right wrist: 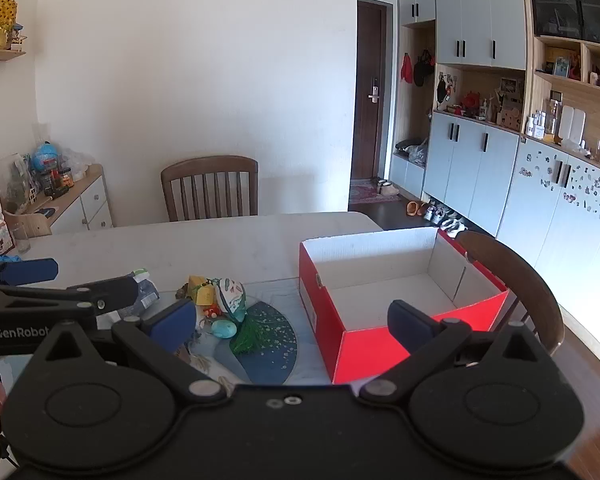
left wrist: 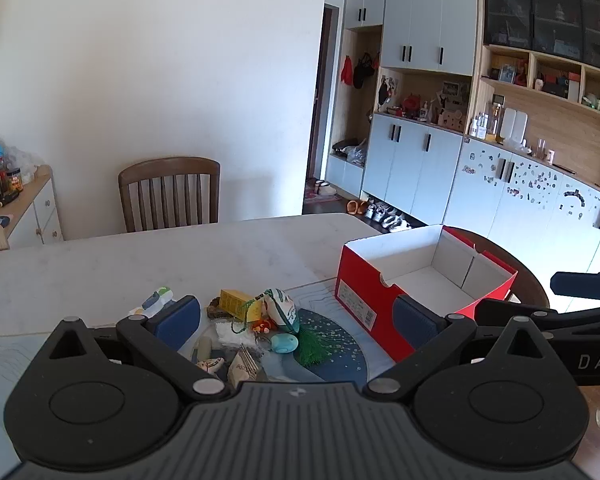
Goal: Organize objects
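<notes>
On the smooth marble table, a rectangular red cardboard box stands; both grippers' fingers spread apart.

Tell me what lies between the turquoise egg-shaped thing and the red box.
A green tassel lies there on the blue fan-shaped mat, between the turquoise egg-shaped thing and the red box. Both wrist views show it.

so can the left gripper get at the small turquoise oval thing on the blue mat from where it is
Probably yes. The left gripper hangs wide open above the pile, empty, and the small turquoise oval object lies exposed between its fingers in view. A green tassel and a patterned pouch crowd it closely.
</notes>
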Motion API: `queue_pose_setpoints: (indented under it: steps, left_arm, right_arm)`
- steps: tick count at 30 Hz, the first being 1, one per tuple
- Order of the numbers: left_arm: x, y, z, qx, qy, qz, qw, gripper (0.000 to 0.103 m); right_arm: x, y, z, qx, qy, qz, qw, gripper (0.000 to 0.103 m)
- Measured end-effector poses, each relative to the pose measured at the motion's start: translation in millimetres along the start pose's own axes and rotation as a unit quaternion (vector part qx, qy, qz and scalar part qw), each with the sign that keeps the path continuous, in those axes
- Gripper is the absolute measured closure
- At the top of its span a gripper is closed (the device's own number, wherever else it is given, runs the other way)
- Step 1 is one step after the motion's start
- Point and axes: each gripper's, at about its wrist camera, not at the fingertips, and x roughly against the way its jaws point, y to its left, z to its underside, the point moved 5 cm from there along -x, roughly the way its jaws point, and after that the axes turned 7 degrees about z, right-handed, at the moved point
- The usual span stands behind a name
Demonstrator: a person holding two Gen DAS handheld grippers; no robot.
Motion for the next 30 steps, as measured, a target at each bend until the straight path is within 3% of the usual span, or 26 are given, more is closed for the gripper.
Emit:
queue_pose_setpoints:
  steps: [30]
  left_arm:
    - [-2, 8, 5, 0.002, -0.007, -0.008, 0.9999, 0.0]
  right_arm:
    - [-3, 13, -1, -0.002, 0.0, -0.009, 1.0, 0.002]
